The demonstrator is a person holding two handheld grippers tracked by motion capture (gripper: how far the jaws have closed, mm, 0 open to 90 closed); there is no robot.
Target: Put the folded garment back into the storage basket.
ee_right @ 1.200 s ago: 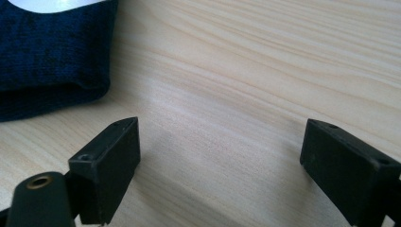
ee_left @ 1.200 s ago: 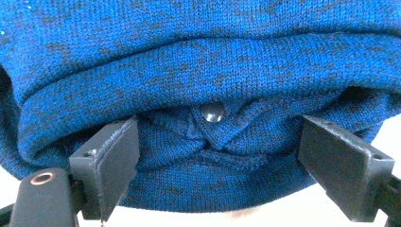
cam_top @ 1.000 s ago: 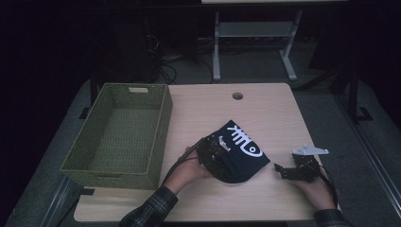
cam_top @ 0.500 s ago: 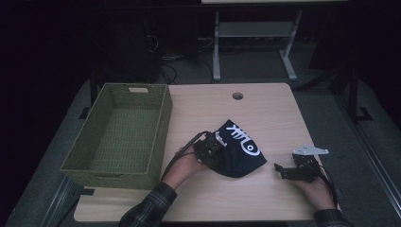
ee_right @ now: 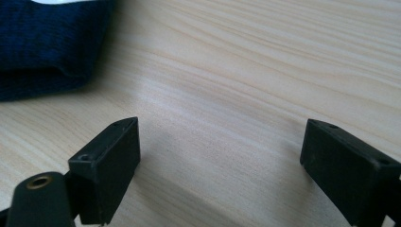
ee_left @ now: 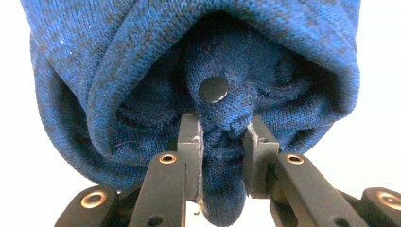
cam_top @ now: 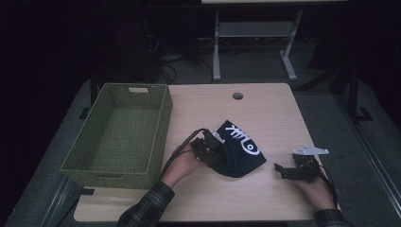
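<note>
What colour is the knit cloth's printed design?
White, a fishbone-like design on the dark blue knit cloth; clearest in the high view.

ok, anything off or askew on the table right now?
Nothing damaged or spilled. The dark blue knit garment lies crumpled, a fold pinched in the left gripper. The basket sits square; the right gripper rests open on the table.

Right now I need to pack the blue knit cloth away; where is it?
In the high view the cloth lies mid-table, right of the green basket, its left edge pinched in the left gripper.
</note>
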